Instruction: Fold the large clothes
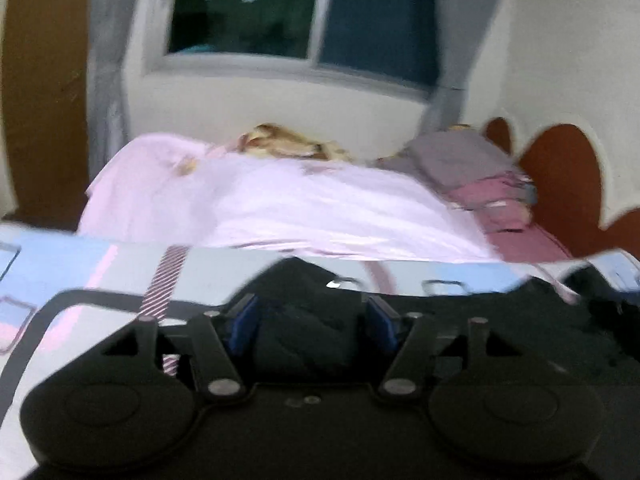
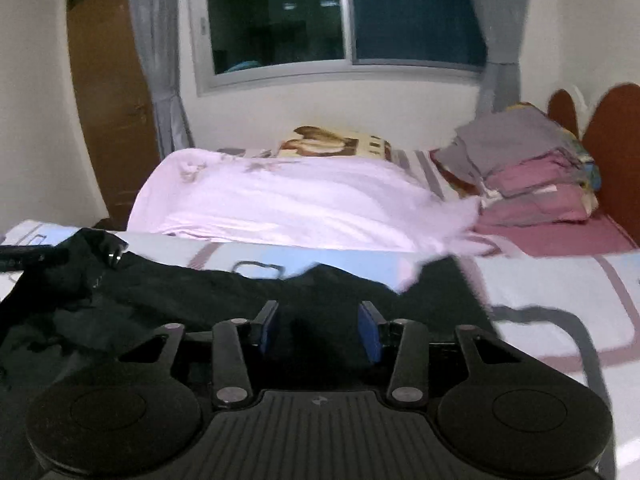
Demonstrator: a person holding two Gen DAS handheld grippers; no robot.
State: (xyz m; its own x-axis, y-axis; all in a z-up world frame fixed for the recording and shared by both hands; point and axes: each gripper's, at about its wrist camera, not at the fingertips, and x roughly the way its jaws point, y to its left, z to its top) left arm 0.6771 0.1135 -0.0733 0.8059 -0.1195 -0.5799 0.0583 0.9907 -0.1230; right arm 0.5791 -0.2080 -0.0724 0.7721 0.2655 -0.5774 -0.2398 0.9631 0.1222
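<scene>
A black garment [image 2: 160, 300] lies spread on the patterned bedsheet [image 2: 560, 292]; it also shows in the left wrist view [image 1: 500, 320]. My left gripper [image 1: 310, 320] is open with black cloth bunched between its blue pads [image 1: 242, 320]. My right gripper [image 2: 322, 332] is open over the garment's upper edge, blue pads [image 2: 370, 332] on either side of a fold of cloth. A large pale pink garment [image 2: 300, 200] lies spread across the bed beyond; it also shows in the left wrist view [image 1: 280, 204].
A stack of folded grey and pink clothes [image 2: 528, 176] sits at the bed's right by the brown headboard [image 2: 612, 152]. A printed pillow [image 2: 336, 142] lies at the far side. A window [image 2: 340, 16], curtains and a wooden door [image 2: 108, 92] stand behind.
</scene>
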